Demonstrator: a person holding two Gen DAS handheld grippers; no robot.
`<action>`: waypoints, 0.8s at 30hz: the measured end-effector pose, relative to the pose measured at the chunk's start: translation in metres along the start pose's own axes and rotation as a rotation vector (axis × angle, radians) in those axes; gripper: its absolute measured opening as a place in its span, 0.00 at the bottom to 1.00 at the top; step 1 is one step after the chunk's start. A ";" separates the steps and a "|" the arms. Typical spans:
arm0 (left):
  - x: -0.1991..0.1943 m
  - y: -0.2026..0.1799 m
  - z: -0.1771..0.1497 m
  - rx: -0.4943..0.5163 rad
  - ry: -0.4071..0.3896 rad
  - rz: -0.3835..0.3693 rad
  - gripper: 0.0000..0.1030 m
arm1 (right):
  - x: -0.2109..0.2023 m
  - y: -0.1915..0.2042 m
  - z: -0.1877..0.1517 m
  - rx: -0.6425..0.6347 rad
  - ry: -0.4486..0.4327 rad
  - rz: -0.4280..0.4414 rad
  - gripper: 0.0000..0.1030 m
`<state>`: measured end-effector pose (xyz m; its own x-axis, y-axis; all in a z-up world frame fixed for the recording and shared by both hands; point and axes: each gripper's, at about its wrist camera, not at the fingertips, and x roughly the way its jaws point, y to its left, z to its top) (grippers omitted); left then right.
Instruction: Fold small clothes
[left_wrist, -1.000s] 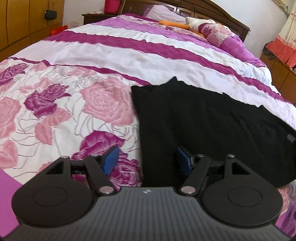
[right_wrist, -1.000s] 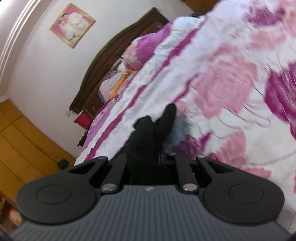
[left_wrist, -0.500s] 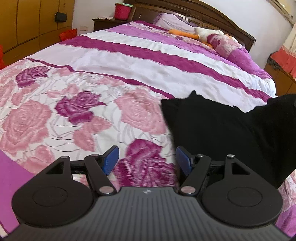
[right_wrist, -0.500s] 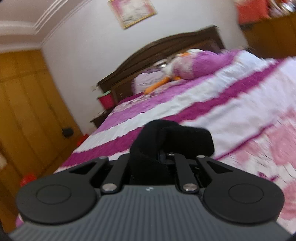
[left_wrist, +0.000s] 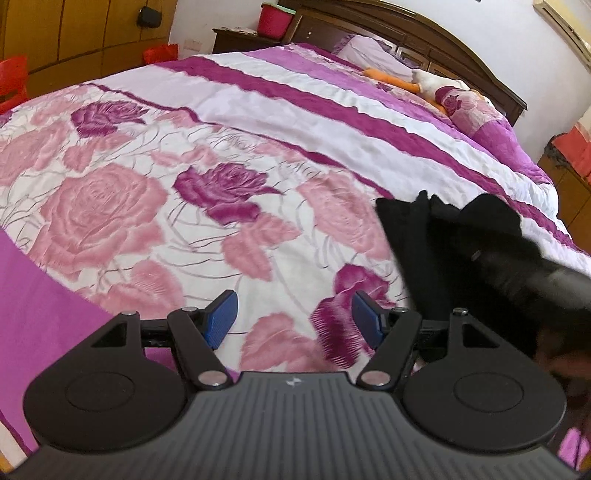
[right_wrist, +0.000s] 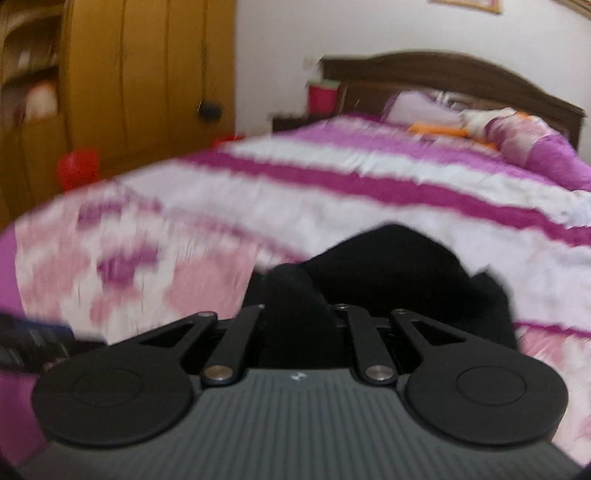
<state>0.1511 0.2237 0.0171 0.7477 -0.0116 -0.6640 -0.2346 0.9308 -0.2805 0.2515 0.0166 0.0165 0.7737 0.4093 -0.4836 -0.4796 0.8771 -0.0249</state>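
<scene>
Holding: R gripper (right_wrist: 299, 314) jaws clamped on black garment (right_wrist: 388, 273), bunched, lifted over floral bedspread (left_wrist: 229, 206). L gripper (left_wrist: 293, 319) jaws wide, empty. Risk: cloth slips or fold lands crooked w/ edge unpinned.

Both cams are riding on the tools, looking forward and down across the bed (left_wrist: 258, 122) toward the headboard (left_wrist: 424, 33). Left one is sitting low and close over the rose print. Right one is blurrier, aiming less steeply. Both are catching the black cloth (left_wrist: 424, 251), pillows (right_wrist: 517, 136) and red bucket (right_wrist: 323, 96).
</scene>
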 end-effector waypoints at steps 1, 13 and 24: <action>0.000 0.003 0.000 0.000 -0.001 -0.002 0.71 | 0.003 0.005 -0.007 -0.019 0.009 -0.002 0.11; -0.001 0.020 0.016 -0.017 -0.048 -0.050 0.71 | 0.010 0.031 0.003 -0.069 0.028 0.052 0.11; 0.001 -0.024 0.030 0.020 -0.054 -0.164 0.71 | -0.072 0.016 0.003 0.088 -0.027 0.198 0.14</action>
<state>0.1763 0.2124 0.0445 0.8072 -0.1446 -0.5723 -0.0948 0.9252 -0.3675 0.1893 0.0022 0.0539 0.6795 0.5812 -0.4477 -0.5861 0.7971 0.1451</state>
